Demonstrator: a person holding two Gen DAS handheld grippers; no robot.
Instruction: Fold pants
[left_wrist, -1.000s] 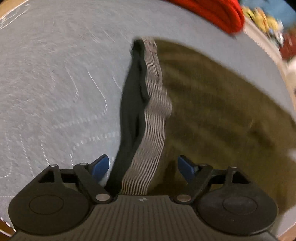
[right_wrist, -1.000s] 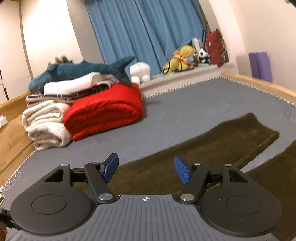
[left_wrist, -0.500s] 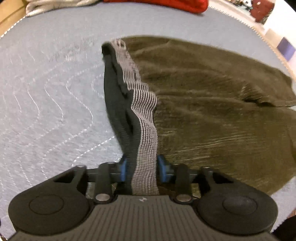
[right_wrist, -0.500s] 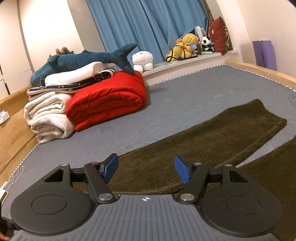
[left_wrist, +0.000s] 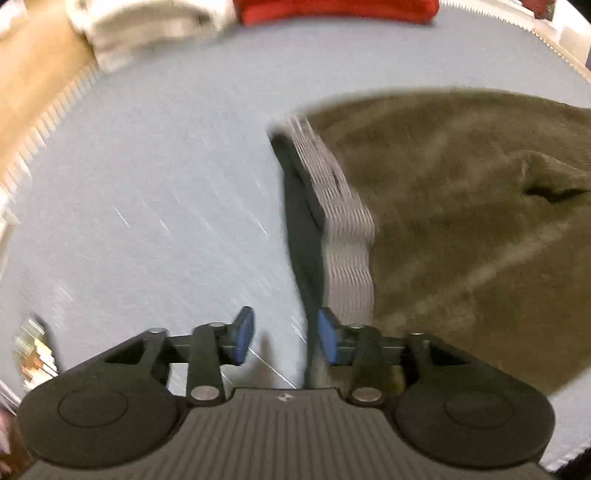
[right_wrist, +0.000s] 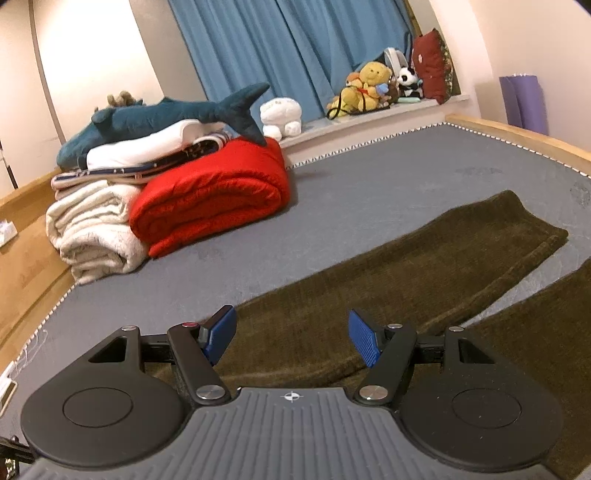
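Dark olive corduroy pants (left_wrist: 461, 221) lie on the grey bed, their grey striped waistband (left_wrist: 343, 221) running away from me in the left wrist view. My left gripper (left_wrist: 286, 339) is open, with the waistband's near end just beside its right pad; the frame is blurred. In the right wrist view my right gripper (right_wrist: 291, 339) is open and empty, low over the pants (right_wrist: 388, 291), whose two legs stretch off to the right.
A red folded blanket (right_wrist: 210, 199) and cream towels (right_wrist: 92, 229) are stacked at the bed's far left, with a blue plush shark (right_wrist: 166, 114) on top. Soft toys (right_wrist: 369, 88) sit on the window ledge. The wooden bed frame (right_wrist: 517, 136) borders the mattress (left_wrist: 166, 166).
Half a second ago my left gripper was shut on the waistband; now it has opened and shifted left, so the band lies beside its right pad. The right gripper stays open, barely moved.
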